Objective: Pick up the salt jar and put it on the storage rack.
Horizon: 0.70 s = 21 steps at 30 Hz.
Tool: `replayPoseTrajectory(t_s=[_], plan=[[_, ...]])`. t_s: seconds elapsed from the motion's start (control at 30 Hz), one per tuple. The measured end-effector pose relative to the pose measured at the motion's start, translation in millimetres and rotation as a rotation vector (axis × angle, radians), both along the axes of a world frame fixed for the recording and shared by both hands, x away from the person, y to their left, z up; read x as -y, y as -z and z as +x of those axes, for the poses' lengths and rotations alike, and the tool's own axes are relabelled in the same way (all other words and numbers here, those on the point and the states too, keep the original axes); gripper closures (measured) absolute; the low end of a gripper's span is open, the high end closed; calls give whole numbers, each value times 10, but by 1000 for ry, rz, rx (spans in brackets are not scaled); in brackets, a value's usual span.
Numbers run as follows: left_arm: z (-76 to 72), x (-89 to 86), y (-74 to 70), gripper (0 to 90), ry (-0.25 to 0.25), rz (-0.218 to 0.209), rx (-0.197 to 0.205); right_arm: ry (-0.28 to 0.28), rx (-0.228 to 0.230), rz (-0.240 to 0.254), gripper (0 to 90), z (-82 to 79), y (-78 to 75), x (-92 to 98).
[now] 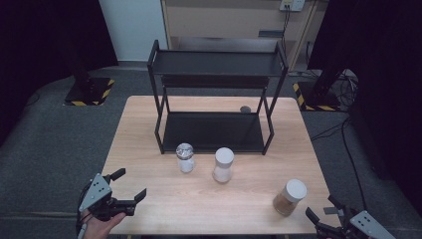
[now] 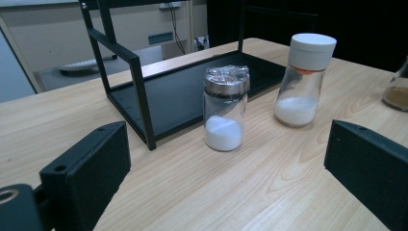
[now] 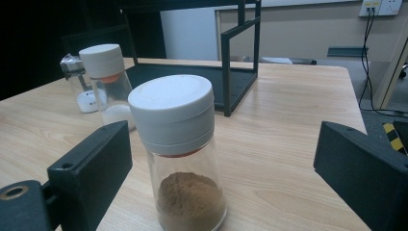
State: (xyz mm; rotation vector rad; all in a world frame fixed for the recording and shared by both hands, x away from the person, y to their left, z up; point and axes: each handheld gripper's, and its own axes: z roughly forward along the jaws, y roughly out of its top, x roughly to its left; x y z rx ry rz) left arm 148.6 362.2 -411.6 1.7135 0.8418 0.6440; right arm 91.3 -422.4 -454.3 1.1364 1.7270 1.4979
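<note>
A: In the high view, where is everything?

B: The left claw (image 1: 132, 185) sits lower left, jaws spread and empty, at the light wooden worktop (image 1: 159, 199) edge. The right claw (image 1: 322, 213) is lower right, open too, just beside the clear glass jar of brown powder with a white cap (image 1: 289, 197). A black two-tier metal rack (image 1: 214, 94) stands upper centre.

A: And the left gripper view?

B: It shows powder levels: the foil-topped glass jar of white powder (image 2: 225, 108) at centre, the white-capped glass shaker (image 2: 304, 79) upper right, both mostly empty, so probably light.

A: The right gripper view?

B: The brown jar stands at centre, ahead of the wide jaws, untouched. Smooth glass is slippery and breakable; I'd grip the body below the cap.
</note>
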Motion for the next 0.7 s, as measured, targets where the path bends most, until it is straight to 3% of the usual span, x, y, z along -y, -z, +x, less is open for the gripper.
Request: replayPoseTrajectory(t_s=[0.7], plan=[[412,273,-191,16,32,18,-11,-6,-2,4,67,5,3,5]])
